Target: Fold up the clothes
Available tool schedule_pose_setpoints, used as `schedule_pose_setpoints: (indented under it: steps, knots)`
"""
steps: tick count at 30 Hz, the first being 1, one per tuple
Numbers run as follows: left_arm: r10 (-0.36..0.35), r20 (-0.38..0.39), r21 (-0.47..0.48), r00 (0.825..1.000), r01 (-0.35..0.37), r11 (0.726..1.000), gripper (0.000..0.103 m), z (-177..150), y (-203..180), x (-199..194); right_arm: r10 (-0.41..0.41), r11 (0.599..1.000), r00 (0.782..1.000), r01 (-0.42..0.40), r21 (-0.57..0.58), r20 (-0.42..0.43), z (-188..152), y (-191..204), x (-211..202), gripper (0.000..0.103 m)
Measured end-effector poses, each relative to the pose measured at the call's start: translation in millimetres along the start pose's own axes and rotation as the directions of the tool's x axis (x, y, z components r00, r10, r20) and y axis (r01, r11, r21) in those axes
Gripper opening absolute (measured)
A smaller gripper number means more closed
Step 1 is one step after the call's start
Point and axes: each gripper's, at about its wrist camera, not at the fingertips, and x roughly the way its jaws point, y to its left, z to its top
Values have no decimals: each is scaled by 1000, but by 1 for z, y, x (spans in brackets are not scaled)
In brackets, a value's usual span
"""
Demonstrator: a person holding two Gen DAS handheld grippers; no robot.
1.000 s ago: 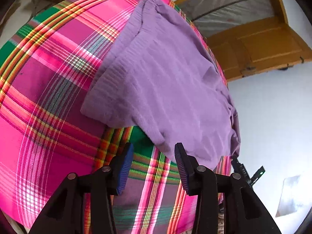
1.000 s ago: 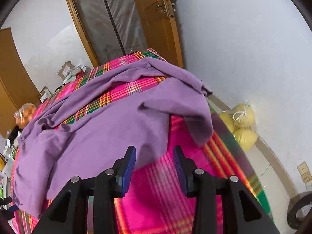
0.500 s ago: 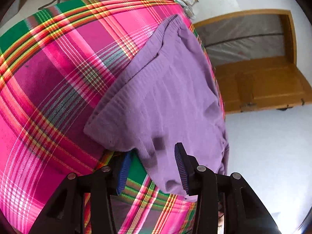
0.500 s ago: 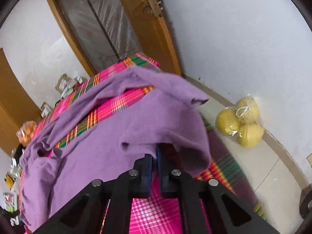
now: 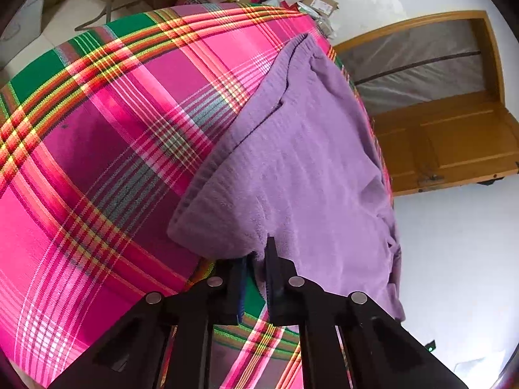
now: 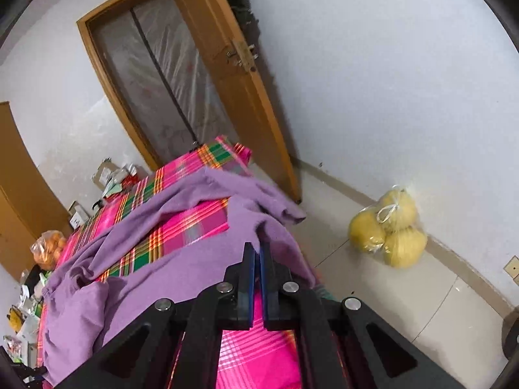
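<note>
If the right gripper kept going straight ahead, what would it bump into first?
Right away, the purple garment: the right gripper is already shut on its edge. Beyond that fold probably comes the pink plaid cloth, though depth is hard to judge.

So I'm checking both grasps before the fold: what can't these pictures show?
- Left wrist view: the purple garment edge inside the left gripper is covered by fabric bunched over the jaws.
- Right wrist view: the right gripper hides the pinched hem; the garment's lower left is cut off.
</note>
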Motion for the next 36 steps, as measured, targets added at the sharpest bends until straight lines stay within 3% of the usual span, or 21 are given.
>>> schedule_pose_setpoints:
  steps: [5,13,19,23,28,31,34,36]
  knots:
    - [-1,16,-4,1000,2,1000,7,2,-2,-8,-95,995,994,93,41,48,7,-25,-17,0]
    - [5,21,-11,1000,-5,1000,7,0,0,-10,-54,996,999,54,74,-5,-1,-49,-20,1]
    - [21,8,16,1000,-22,1000,7,-4,-3,-7,27,1000,998,-27,-8,-60,-30,-8,-20,2]
    - [16,3,17,1000,-16,1000,7,-5,-1,-10,133,979,986,-147,-144,-97,-53,52,-28,5]
    - [2,1,13,1000,-2,1000,7,-2,3,-14,298,858,923,-371,-355,-242,-98,152,-33,17]
    - [-7,-3,16,1000,7,1000,7,0,2,-17,371,741,865,-495,-455,-337,-133,216,-38,22]
    - [-6,0,29,1000,6,1000,7,2,6,-22,388,622,830,-557,-550,-401,-168,274,-44,24]
    - [-6,9,37,1000,5,999,9,6,9,-26,410,540,788,-616,-574,-460,-190,306,-46,31]
